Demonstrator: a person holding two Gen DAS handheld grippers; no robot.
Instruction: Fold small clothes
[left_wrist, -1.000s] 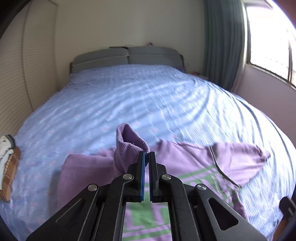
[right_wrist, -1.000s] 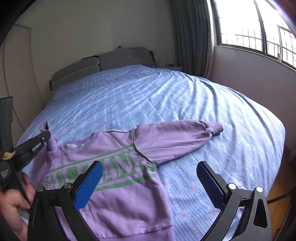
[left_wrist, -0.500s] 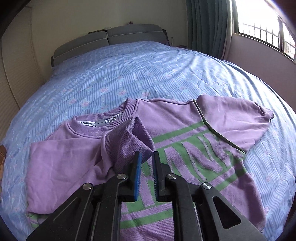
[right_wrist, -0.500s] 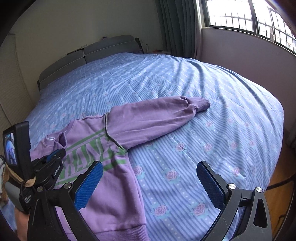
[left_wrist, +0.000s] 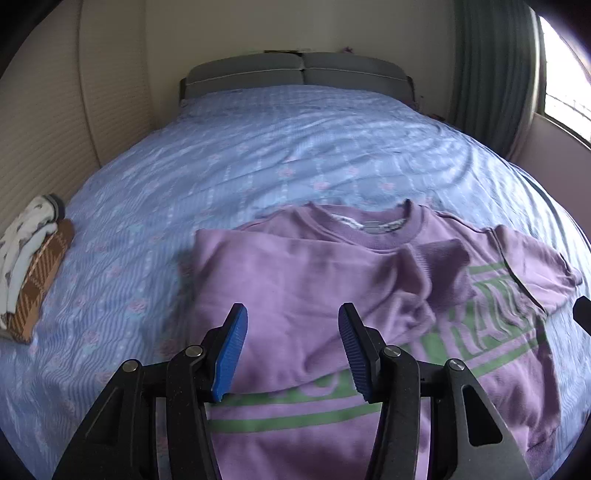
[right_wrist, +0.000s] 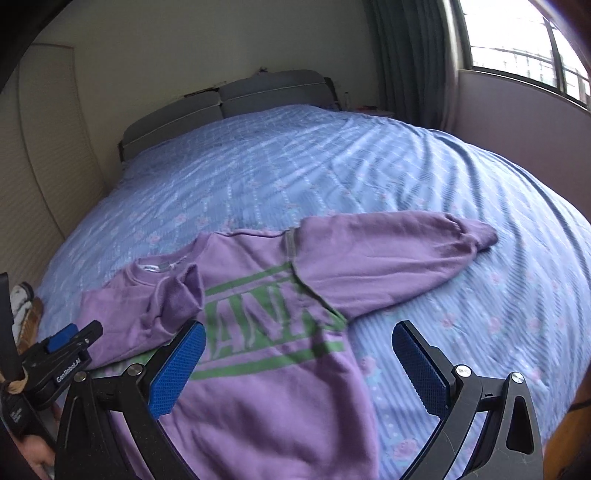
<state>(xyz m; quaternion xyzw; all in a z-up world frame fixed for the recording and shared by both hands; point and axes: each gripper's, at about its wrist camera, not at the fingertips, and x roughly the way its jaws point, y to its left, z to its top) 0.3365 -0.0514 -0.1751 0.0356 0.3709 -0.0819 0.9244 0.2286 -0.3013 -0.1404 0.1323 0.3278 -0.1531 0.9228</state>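
From the left wrist, the left gripper (left_wrist: 291, 347) is opening, its jaws having just let go of the cuff (left_wrist: 439, 258), so one sleeve is now lying folded across the sweatshirt (left_wrist: 332, 295) near the bed's (left_wrist: 295, 147) front edge. From the right wrist, the right gripper (right_wrist: 295, 365) is hovering wide open and empty, angling down over the sweatshirt's hem, while the other sleeve (right_wrist: 388, 254) is lying stretched out, waiting its turn.

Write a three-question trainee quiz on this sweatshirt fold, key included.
1. True or false: the left gripper is clamped on the cuff.
2. Which sleeve lies folded across the purple sweatshirt? A) the one by the left gripper B) the one toward the window
3. Fill in: the right gripper is ____.

Key: 1 false, its jaws have just been opening and hold nothing; 2 A; 3 open.
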